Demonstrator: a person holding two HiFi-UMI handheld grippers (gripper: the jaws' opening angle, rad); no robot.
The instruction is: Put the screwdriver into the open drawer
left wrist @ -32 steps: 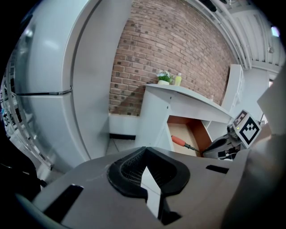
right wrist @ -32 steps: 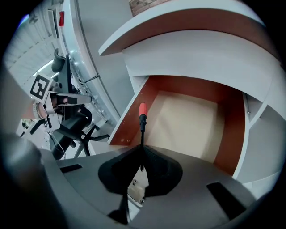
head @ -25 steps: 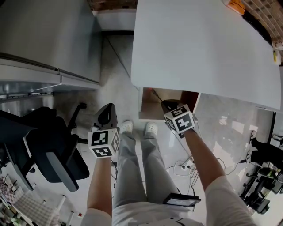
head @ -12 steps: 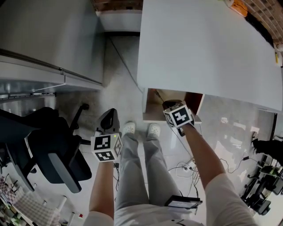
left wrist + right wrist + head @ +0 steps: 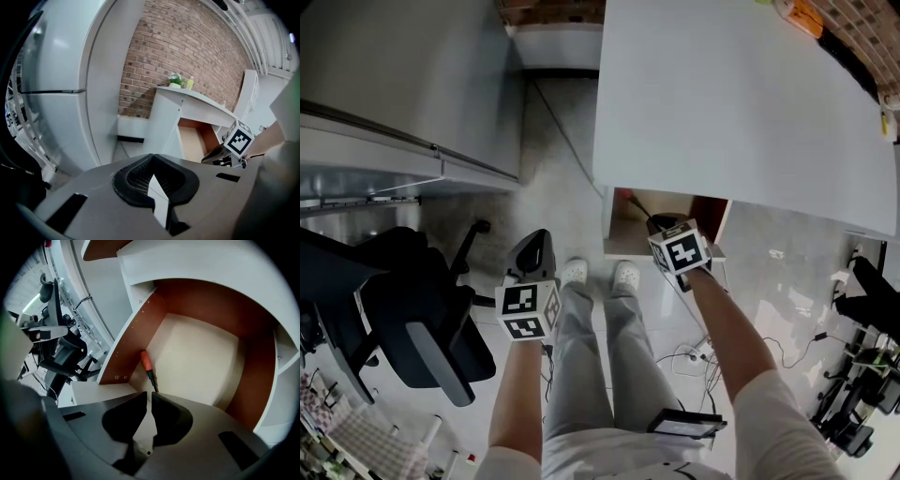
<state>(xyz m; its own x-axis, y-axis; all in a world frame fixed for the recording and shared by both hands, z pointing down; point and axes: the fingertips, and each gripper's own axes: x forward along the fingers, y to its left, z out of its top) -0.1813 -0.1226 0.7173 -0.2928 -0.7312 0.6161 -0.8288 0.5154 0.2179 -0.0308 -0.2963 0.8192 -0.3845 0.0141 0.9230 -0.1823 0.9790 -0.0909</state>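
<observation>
The screwdriver (image 5: 147, 363) has an orange handle and a black shaft. It points handle-first into the open drawer (image 5: 125, 350), close along its brown left wall. My right gripper (image 5: 151, 393) is shut on the tip of the shaft, its jaws parted only by that thin shaft. In the head view the right gripper (image 5: 656, 222) sits at the mouth of the drawer (image 5: 623, 246) under the white desk, and the red handle of the screwdriver (image 5: 623, 195) shows inside. My left gripper (image 5: 532, 242) hangs over the floor to the left, shut and holding nothing (image 5: 151, 174).
The white desk top (image 5: 741, 103) overhangs the drawer. A dark office chair (image 5: 403, 319) stands left of the left gripper, and a grey cabinet (image 5: 394, 84) lies beyond it. The person's legs and white shoes (image 5: 595, 273) are between the grippers. Cables (image 5: 694, 352) lie on the floor.
The right gripper has stayed at the drawer mouth with the screwdriver. The left gripper has drifted slightly lower in the head view.
</observation>
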